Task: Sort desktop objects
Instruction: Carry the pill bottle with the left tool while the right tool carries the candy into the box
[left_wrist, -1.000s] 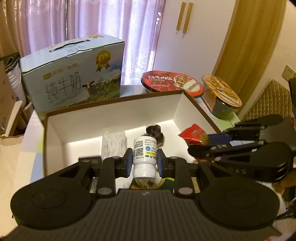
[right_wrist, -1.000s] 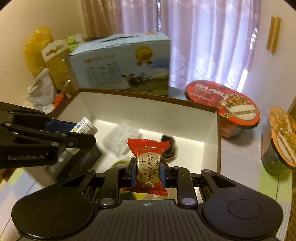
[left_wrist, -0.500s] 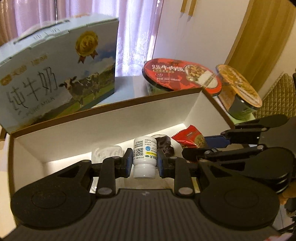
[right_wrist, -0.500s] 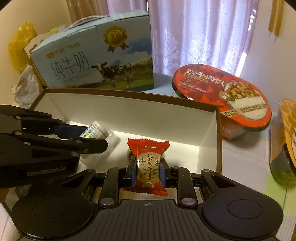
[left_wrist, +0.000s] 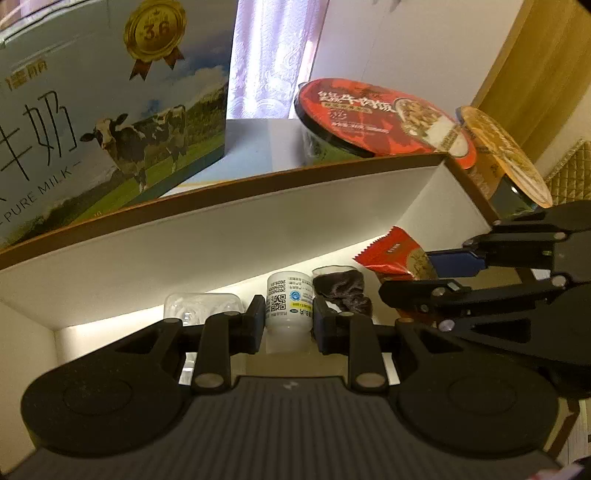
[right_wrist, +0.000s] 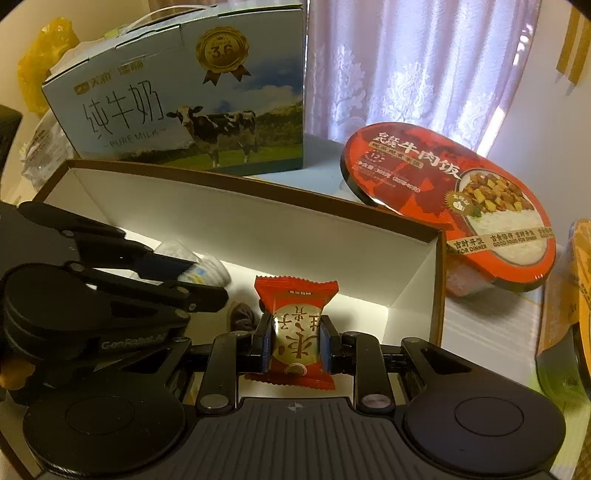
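Left gripper (left_wrist: 289, 320): jaws closed on a small white bottle (left_wrist: 289, 308), held upright above the floor of the box.
Right gripper (right_wrist: 296, 343): jaws narrow, pinching a red snack packet (right_wrist: 295, 328) by its middle, inside the box near the right wall.
Open box (right_wrist: 258, 229): white inside, brown rim; both grippers reach into it side by side.
Box contents: a clear plastic piece (left_wrist: 201, 304) left of the bottle, a dark crumpled item (left_wrist: 345, 291) right of it.
Behind the box: a milk carton (right_wrist: 192, 99), a red-lidded meal bowl (right_wrist: 450, 199) and an orange-lidded bowl (left_wrist: 506, 155).
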